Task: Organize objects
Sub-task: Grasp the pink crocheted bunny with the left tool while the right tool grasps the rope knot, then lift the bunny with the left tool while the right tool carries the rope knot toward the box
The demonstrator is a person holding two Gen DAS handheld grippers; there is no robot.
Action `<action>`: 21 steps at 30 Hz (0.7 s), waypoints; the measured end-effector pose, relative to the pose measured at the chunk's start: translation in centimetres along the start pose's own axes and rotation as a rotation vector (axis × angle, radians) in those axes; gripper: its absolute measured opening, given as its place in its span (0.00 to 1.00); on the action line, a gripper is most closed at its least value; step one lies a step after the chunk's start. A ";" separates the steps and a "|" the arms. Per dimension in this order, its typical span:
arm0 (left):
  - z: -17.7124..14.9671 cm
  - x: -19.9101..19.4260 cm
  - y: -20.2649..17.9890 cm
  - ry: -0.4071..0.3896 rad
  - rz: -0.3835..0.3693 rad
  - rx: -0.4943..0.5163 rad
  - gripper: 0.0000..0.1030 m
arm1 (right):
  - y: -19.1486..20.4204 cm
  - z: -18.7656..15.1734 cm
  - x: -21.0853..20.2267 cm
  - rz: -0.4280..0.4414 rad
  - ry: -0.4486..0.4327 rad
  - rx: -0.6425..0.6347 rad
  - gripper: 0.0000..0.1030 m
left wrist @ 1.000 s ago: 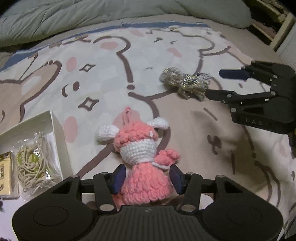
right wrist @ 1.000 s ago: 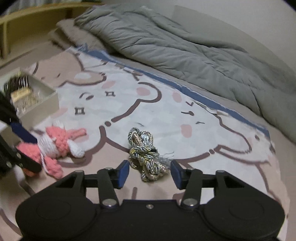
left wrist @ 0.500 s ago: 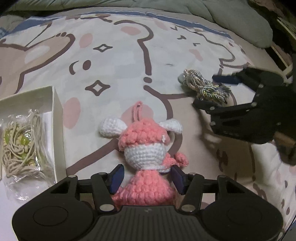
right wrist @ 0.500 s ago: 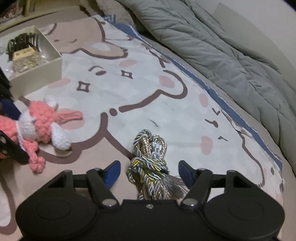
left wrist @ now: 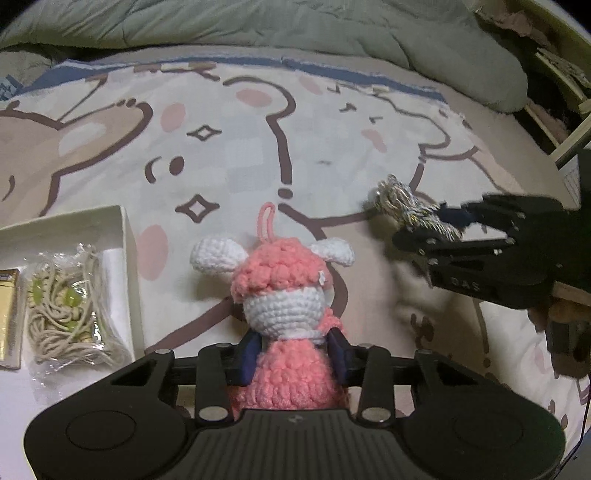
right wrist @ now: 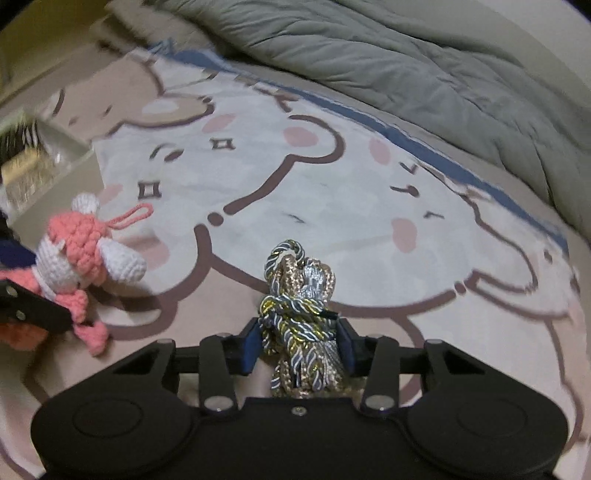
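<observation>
Fingers first: the left gripper has its blue pads pressed into the waist of the pink crochet doll, clenched on it, with the doll's long axis running straight out from the fingers, head and hanging loop pointing away. The doll looks raised a little off the bed sheet, though I cannot be sure it is fully clear. The right gripper is likewise clamped on the knotted cord bundle, whose length also runs away from the fingers, its looped end sticking out in front.

Off to the left of the doll, just beside the left gripper, sits the white box, open-topped, with a bag of pale string and a flat yellow packet already inside. By my judgement both grasps are made and the box is where things go. The turning relation: the box lies to the left of both items, the left gripper nearer by far, and the right gripper well apart across the doll. Farther back lies the grey duvet.
</observation>
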State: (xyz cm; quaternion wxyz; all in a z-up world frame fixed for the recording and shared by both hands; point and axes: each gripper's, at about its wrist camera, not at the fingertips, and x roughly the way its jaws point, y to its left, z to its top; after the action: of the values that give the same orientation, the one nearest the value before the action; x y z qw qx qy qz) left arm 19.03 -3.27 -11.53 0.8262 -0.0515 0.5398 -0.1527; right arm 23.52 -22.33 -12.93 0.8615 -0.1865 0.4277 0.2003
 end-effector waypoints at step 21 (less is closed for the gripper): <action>0.1 -7.3 -1.4 -0.201 0.021 0.022 0.39 | 0.2 -1.2 -10.9 0.058 -0.079 0.438 0.43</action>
State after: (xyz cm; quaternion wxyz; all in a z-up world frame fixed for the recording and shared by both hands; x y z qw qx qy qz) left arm 16.14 -2.38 -4.73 0.8783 -0.0518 0.4529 -0.1443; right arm 16.60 -24.71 -4.80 0.8913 0.0256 0.4323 0.1345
